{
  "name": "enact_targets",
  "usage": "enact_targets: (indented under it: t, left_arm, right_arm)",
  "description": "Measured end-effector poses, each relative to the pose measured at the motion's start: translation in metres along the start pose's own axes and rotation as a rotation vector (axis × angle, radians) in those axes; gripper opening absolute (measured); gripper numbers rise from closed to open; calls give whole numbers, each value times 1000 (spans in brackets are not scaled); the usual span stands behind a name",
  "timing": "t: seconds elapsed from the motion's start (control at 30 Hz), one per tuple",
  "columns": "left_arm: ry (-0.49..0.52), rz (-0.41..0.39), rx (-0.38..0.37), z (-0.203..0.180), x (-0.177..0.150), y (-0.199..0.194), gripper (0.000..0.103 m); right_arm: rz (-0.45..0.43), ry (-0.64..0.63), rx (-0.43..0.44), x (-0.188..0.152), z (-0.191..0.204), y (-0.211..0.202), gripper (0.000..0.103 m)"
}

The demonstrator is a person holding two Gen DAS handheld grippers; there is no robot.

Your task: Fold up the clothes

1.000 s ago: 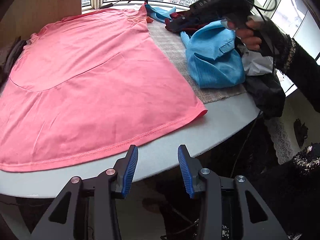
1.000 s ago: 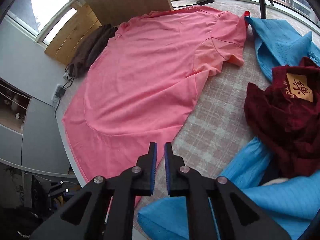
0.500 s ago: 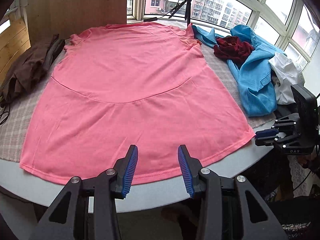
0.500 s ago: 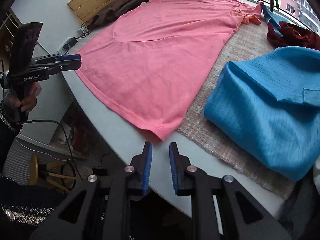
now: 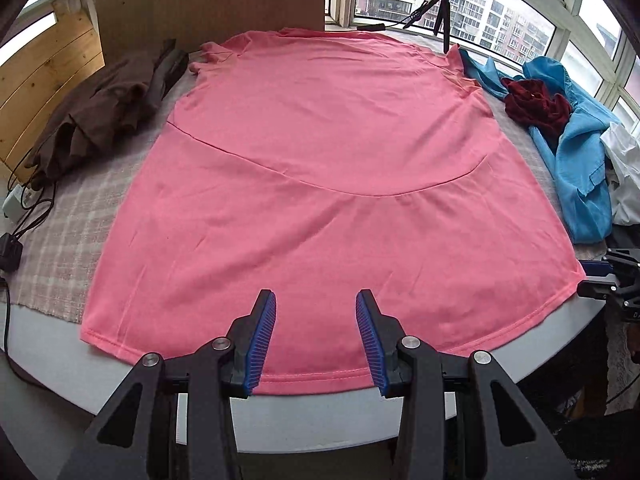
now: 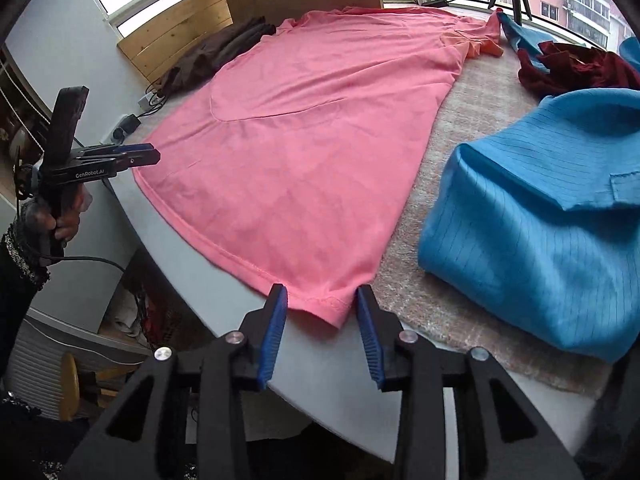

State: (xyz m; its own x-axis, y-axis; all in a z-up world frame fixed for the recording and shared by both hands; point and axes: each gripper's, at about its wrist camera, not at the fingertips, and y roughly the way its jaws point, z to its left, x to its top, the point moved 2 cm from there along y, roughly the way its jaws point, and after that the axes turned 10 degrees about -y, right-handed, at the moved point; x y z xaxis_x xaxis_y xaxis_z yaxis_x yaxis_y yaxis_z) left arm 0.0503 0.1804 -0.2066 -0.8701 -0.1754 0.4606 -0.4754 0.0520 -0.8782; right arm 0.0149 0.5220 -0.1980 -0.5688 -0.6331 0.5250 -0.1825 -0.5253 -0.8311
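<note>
A pink shirt (image 5: 328, 184) lies spread flat on the round table (image 5: 320, 416), collar at the far side, hem along the near edge. My left gripper (image 5: 316, 308) hovers open over the middle of the hem, nothing between its fingers. My right gripper (image 6: 322, 300) stands open at the shirt's right hem corner (image 6: 324, 304), which lies between its blue pads without being clamped. In the right wrist view the left gripper (image 6: 120, 156) shows at the far left, held by a hand (image 6: 64, 220). The right gripper (image 5: 600, 276) shows at the left wrist view's right edge.
A brown garment (image 5: 100, 120) lies at the table's left. A blue garment (image 6: 540, 208), a dark red one (image 5: 536, 104) and a white one (image 5: 624, 172) are piled on the right. Cables and a power strip (image 5: 16, 208) sit at the left edge. A tripod (image 5: 440, 12) stands by the window.
The left gripper swung left to face the shirt squarely and closed in on the hem. The right gripper came down to the hem corner and opened from nearly shut.
</note>
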Motion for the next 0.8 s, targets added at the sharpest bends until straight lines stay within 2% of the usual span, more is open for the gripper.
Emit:
enact_targets:
  t: [0.1,0.3,0.4,0.47,0.73,0.8]
  left_arm:
    - [-6,6,-1,8,2,2,40]
    - [15,14,-6,7,4,4,40]
    - [19,16,-14,6,5,5,40]
    - [21,17,-19,5,6,5,40]
    - [35,13,4,8,11,16,43]
    - [38,10,22,12,14,18,43]
  right_arm:
    - [13,-45,4,-6,7,-2,35]
    - [23,-120,-102,-7,8,-3,34]
    - [39,-174,-150,-7,10,-1,26]
    - [43,-183,-156,-8,8,-2,21]
    - [58,-158,-123,-2,10,2,20]
    - [61,-152,-115,-1,10,3,14]
